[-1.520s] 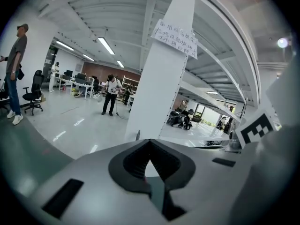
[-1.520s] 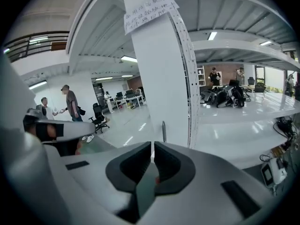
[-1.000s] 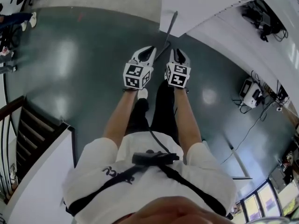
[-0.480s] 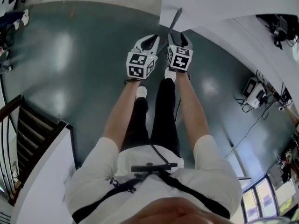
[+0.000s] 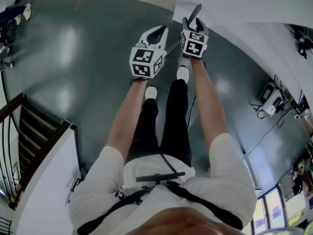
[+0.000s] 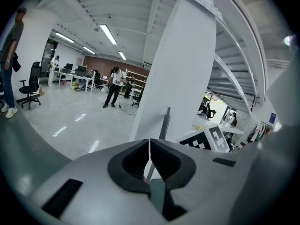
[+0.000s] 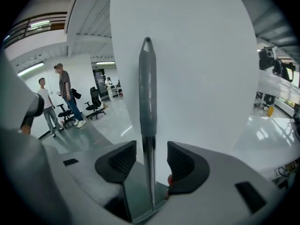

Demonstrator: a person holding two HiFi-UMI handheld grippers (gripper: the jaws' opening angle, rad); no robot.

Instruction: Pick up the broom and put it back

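Observation:
The broom's grey handle (image 7: 147, 88) stands upright against the white pillar (image 7: 201, 55). Its metal shaft runs down between the jaws of my right gripper (image 7: 151, 156), which are open, with a gap on each side of the shaft. In the head view the handle tip (image 5: 195, 11) pokes out past the right gripper (image 5: 190, 23) at the pillar's foot. My left gripper (image 6: 149, 161) is shut with nothing in it. It sits just left of the shaft (image 6: 164, 123), and the head view shows the left gripper (image 5: 159, 32) beside the right one. The broom head is hidden.
The pillar (image 5: 234, 4) fills the top right. A dark staircase with a railing (image 5: 29, 131) drops away at the left. A small device with cables (image 5: 271, 97) lies on the floor at the right. People and office chairs (image 6: 112, 86) are far off.
Both grippers have moved forward toward the pillar, the right one farther. The handle tip now lies against the pillar's white face.

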